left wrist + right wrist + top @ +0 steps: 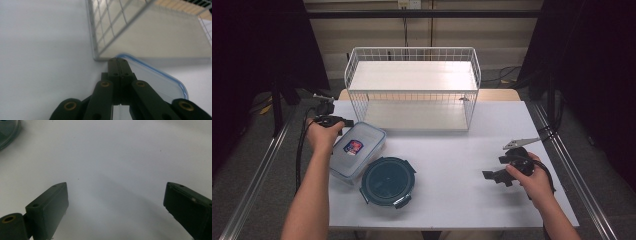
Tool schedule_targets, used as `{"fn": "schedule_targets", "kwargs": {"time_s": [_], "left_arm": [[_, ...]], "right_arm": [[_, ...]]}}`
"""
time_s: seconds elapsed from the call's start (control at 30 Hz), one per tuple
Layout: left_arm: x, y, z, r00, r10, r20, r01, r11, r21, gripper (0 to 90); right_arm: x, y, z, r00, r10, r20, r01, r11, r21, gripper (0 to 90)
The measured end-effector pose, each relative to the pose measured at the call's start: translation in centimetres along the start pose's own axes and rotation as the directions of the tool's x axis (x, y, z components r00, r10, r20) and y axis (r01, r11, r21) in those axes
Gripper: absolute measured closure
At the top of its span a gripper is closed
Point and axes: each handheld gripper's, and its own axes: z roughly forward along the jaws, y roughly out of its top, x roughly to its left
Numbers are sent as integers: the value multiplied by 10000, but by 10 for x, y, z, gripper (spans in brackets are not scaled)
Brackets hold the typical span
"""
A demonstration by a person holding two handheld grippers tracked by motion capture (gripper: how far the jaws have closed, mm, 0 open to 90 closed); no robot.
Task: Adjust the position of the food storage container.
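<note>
Spanning the whole working area, the white desk (452, 165) carries every item inspected. At its far edge stands a white wire rack (412, 87) with two shelves (both shelf boards pale and flat), its open front facing the near side.

Near the left side of the desk lie two food containers. The round container (388, 181), dark teal with clip tabs on its rim, sits nearer to the person and slightly right of the other; in the high view its edge overlaps the corner of its neighbour, though contact cannot be confirmed. The rectangular container (357, 151) is clear with a blue-rimmed lid and a small label on top; it lies just in front of the rack's near left corner.

The left tongs (339, 121) are held in the person's left hand (323, 135) at the far left of the desk, right beside the far end of the rectangular container. In the left gripper view the jaws are pressed together with nothing between them, their tips (118, 60) poised over the lid's blue rim near the rack's corner post.

The right tongs (493, 176), held in the right hand (534, 182) at the near right of the desk, are well apart from both containers. The right gripper view shows their jaws spread wide over bare desk surface, gripping nothing.
</note>
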Motion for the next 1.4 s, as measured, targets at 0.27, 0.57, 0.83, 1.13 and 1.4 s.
{"fn": "schedule_targets", "kwargs": {"time_s": [0.27, 0.57, 0.83, 1.13, 1.4], "left_arm": [[7, -2, -11, 9970, -143, -758, 102, 9985, -544, 900], [13, -9, -7, 9935, 78, -1131, -74, 10000, 38, 900], [7, -11, 4, 9991, -149, -406, 142, 9997, -181, 900], [12, -12, -8, 9990, -156, -412, 137, 9989, -458, 900], [16, -28, -44, 9965, -79, -828, 49, 9993, -366, 900]], "right_arm": [[0, -1, -2, 10000, 89, -8, -89, 10000, -29, 56], [2, -1, -1, 9999, 109, -32, -109, 9999, -107, 56], [3, 0, 1, 9999, 115, -101, -115, 9999, 1, 56], [2, 0, 2, 9997, 124, -186, -125, 9999, -48, 56], [5, 4, 6, 9997, 16, -239, -16, 10000, -19, 56]]}}
